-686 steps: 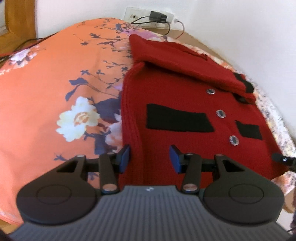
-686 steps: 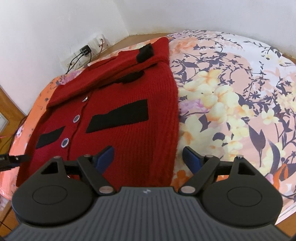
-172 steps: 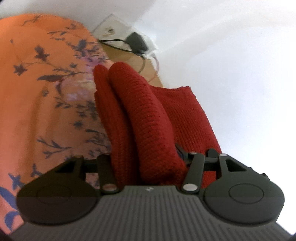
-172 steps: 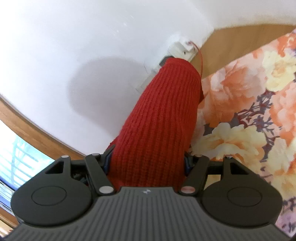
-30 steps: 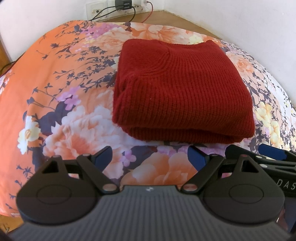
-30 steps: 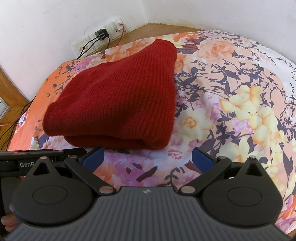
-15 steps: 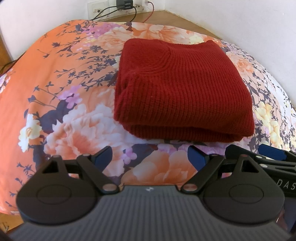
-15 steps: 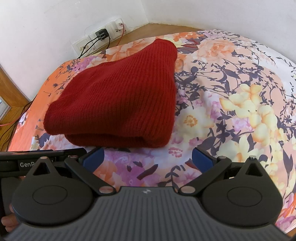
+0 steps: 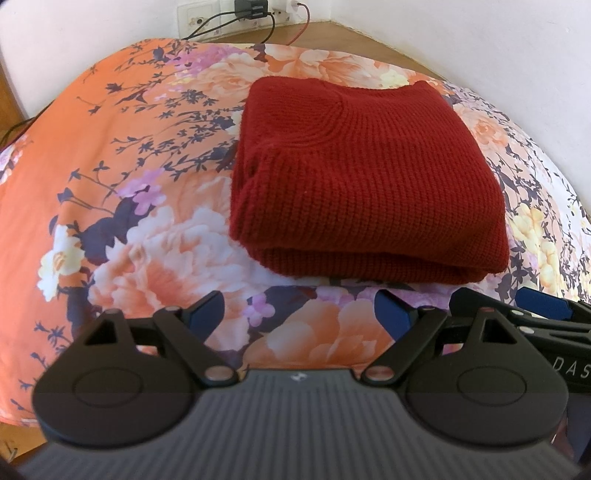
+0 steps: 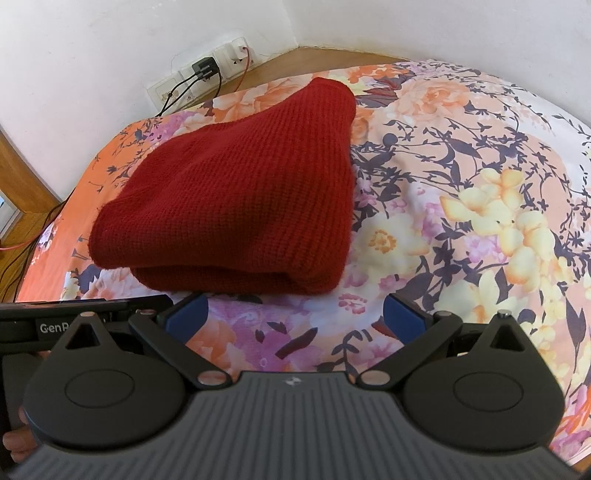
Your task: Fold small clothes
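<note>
A red knitted sweater (image 9: 365, 181) lies folded into a thick rectangle on the floral bedsheet (image 9: 140, 177); the right wrist view shows the same sweater (image 10: 240, 206) from its right side. My left gripper (image 9: 299, 314) hovers just short of the sweater's near edge, open, with only sheet between its blue pads. My right gripper (image 10: 293, 314) stands beside it, likewise open and holding nothing. Each gripper appears at the edge of the other's view.
The bed sits in a corner of white walls (image 10: 92, 55). A wall socket strip with a plugged charger (image 9: 251, 7) and cables is behind the bed's head. A wooden frame (image 10: 18, 177) is at the left. Bare sheet (image 10: 480, 184) spreads to the sweater's right.
Nothing has visibly changed over the last second; both grippers hold still and open before the folded sweater. Far earlier, the sweater lay spread out and was held up in both grippers.
</note>
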`<move>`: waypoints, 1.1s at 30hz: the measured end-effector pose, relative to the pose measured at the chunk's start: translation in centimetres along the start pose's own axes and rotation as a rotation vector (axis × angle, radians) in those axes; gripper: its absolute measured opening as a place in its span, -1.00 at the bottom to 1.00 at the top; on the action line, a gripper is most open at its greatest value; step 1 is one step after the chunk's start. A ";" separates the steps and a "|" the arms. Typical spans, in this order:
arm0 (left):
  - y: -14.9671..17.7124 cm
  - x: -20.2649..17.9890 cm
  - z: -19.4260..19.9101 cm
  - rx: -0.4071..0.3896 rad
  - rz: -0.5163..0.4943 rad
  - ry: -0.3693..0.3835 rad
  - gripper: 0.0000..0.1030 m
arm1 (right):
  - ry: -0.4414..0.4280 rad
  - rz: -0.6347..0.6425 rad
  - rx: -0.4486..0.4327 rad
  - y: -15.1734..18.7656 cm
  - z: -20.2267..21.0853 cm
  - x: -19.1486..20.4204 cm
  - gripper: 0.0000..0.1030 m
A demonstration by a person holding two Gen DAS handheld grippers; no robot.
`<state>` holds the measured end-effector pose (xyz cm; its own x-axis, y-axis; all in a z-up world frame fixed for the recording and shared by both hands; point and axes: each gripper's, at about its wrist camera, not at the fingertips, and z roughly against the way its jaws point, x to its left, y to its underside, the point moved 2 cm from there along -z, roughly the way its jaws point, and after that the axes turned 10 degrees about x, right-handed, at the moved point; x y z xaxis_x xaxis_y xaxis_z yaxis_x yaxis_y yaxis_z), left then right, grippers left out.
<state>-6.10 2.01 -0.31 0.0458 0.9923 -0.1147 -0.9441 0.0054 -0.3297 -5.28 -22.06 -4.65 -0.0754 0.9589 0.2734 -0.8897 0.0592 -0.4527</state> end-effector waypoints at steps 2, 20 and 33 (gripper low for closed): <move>0.0 0.0 0.0 0.000 0.000 0.001 0.73 | -0.001 0.000 0.000 0.0 0.0 0.0 1.00; -0.1 -0.1 -0.2 0.004 0.004 -0.002 0.73 | 0.000 -0.001 0.001 -0.1 -0.1 0.0 1.00; -0.1 -0.3 -0.2 0.004 0.011 -0.011 0.73 | -0.004 0.003 0.001 -0.1 -0.1 0.0 1.00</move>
<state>-5.97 1.73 -0.45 0.0323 0.9936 -0.1080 -0.9457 -0.0046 -0.3249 -5.18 -22.00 -4.71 -0.0796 0.9580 0.2754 -0.8899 0.0562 -0.4528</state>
